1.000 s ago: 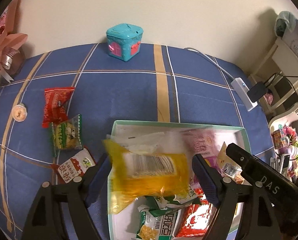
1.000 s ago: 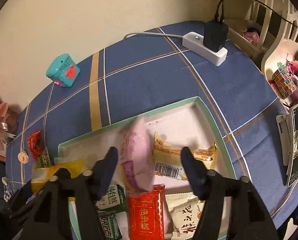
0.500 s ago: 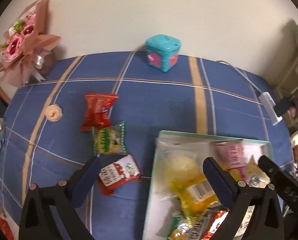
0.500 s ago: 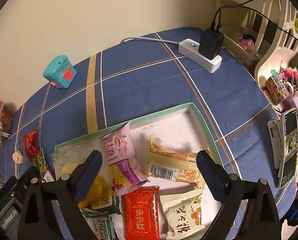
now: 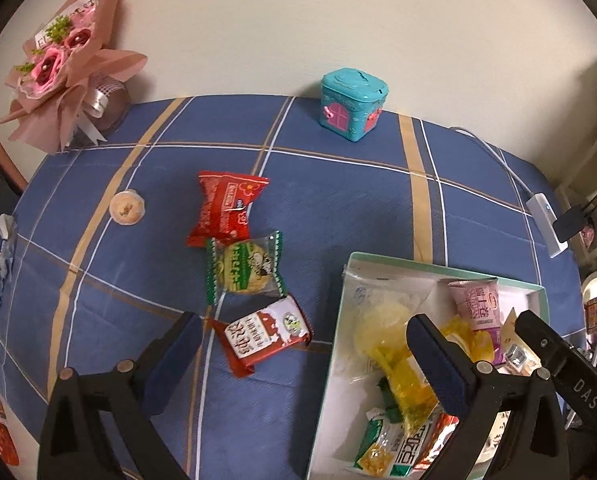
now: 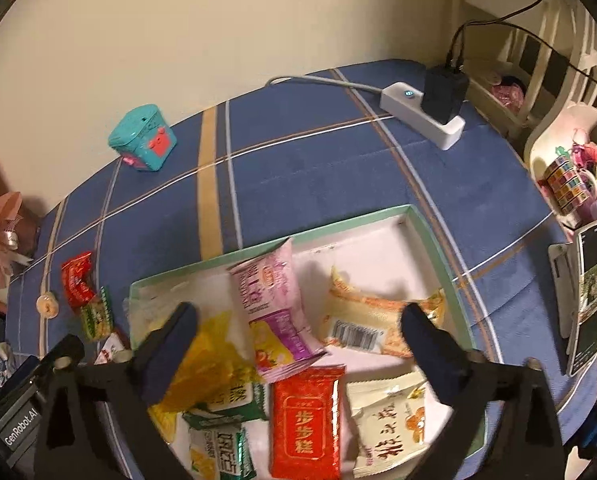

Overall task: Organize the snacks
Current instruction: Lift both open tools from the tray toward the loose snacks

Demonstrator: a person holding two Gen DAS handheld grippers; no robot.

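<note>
Blue plaid cloth covers counter. Left wrist view: left gripper tilted down, jaws just spread wide, empty, over crinkly red-white packet; box w/ glossy yellow bag alongside. Right wrist view: right gripper jaws just opened, released, above pink pouch lying inside box w/ other snacks.

"GenRobot.AI" is being shown in white on the body of the left tool, and "DAS" on the body of the right tool. Chinese characters, 步步糕, are being displayed on the red packet in the box
</note>
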